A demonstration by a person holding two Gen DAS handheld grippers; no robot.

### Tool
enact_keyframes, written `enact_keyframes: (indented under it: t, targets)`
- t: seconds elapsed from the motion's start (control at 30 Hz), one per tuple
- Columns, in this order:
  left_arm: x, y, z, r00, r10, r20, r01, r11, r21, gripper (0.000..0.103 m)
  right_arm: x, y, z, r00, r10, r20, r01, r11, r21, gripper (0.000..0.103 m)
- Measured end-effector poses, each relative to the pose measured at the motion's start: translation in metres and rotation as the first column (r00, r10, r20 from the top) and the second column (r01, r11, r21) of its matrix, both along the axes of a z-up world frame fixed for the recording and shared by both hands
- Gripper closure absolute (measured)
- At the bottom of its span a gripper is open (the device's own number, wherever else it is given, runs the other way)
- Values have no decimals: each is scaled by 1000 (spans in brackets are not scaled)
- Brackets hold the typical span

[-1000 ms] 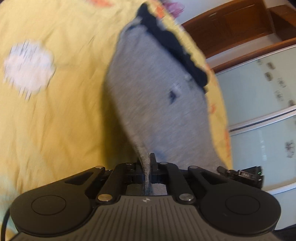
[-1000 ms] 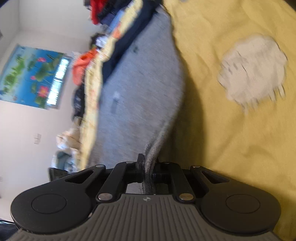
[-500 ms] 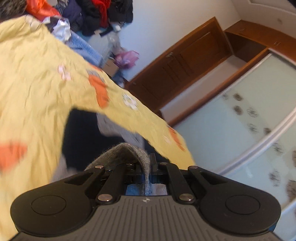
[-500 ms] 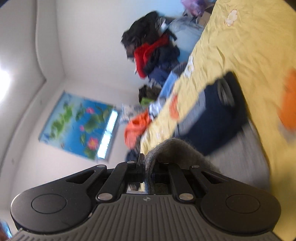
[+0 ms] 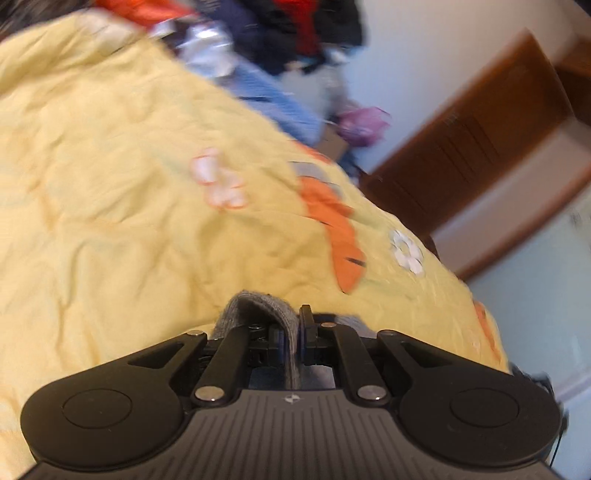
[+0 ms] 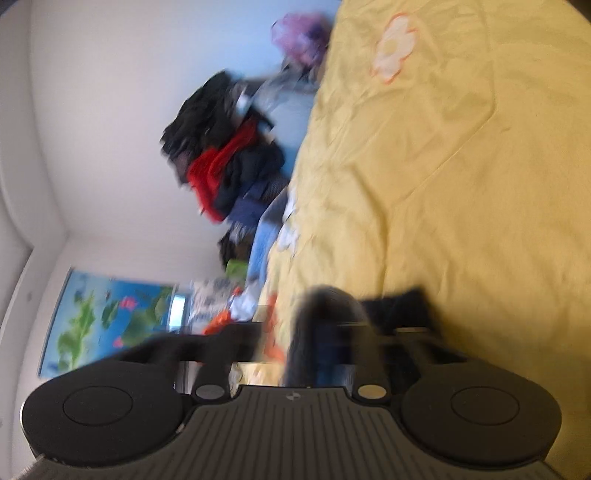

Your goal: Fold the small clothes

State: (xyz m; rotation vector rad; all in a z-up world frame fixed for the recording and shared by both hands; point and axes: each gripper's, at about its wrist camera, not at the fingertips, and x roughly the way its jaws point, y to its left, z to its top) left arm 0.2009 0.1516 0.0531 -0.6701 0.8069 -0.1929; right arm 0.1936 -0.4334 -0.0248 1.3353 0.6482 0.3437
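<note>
A small grey knitted garment [image 5: 251, 306] with a dark navy band lies on the yellow bedspread [image 5: 129, 166]. In the left wrist view my left gripper [image 5: 291, 321] pinches a fold of its grey edge; the jaws are just starting to open, but the pads still press the cloth. In the blurred right wrist view my right gripper [image 6: 332, 317] is opening, its jaws spread wide. The grey garment's fold [image 6: 306, 332] stands loose between them, touching neither pad. Most of the garment is hidden beneath both grippers.
The bedspread [image 6: 461, 184] carries orange and white flower prints. A heap of dark and red clothes [image 5: 295, 33] [image 6: 229, 155] lies past the bed's far edge by a white wall. A brown wooden door [image 5: 472, 147], a purple bag [image 5: 362, 122] and a blue poster [image 6: 107, 321] surround it.
Both grippers swept the grey garment's edge across the bed, so the spread-out cloth has passed out of view. The right jaws went from pinching the grey cloth to wide apart.
</note>
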Motion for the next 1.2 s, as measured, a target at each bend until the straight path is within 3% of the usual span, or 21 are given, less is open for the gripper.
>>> enact_keyframes:
  t: [0.03,0.07,0.13,0.17,0.2,0.27,0.47,0.6,0.67,0.77,0.87,1.0,1.07,1.2]
  targets:
    - [-7,8,-1,999,34,14,-33,998,-50,91,-3,0,3,999,-32,-5,32,999,-33,2]
    - [-18,14,1,997,68,43,-64,995,-77,86,-9,0,7,998,-58,17,59,997,-57,1]
    - [-44,24,13,986,132,101,-128,991,-42,45,-23,1,16,998,-19,65,23,998,-61,3]
    - [-62,28,21,977,168,134,-168,986,-15,12,-33,2,21,997,4,79,2,997,-75,4]
    - [-82,33,27,961,207,181,-209,978,-10,5,-45,1,27,996,19,92,-10,995,-99,4]
    - [-117,41,35,950,205,235,-203,979,-33,5,-75,0,36,994,43,105,-27,988,-152,4]
    - [-215,66,34,960,224,169,-200,969,-148,5,-175,-8,34,998,24,66,-8,973,-231,3]
    - [-254,97,36,967,233,104,-228,972,-58,5,-221,-3,28,999,35,14,-29,950,-312,3]
    - [-260,108,27,966,256,34,-253,965,-72,6,-230,4,26,998,69,-6,-67,927,-370,3]
    - [-265,90,-7,982,185,-32,-187,941,-283,6,-230,18,14,994,101,-29,-105,927,-360,3]
    - [-258,44,-31,993,117,-35,-121,906,-406,6,-225,37,15,995,104,-5,-99,926,-364,2]
    - [-233,3,-56,987,125,-105,-156,912,-380,6,-206,66,16,991,132,2,-120,907,-404,1]
    - [-225,-10,-54,984,156,-82,-174,929,-326,6,-200,78,19,990,139,3,-124,892,-435,1]
    - [-207,-25,-51,983,179,-35,-182,947,-263,6,-193,85,17,996,86,20,-71,915,-398,1]
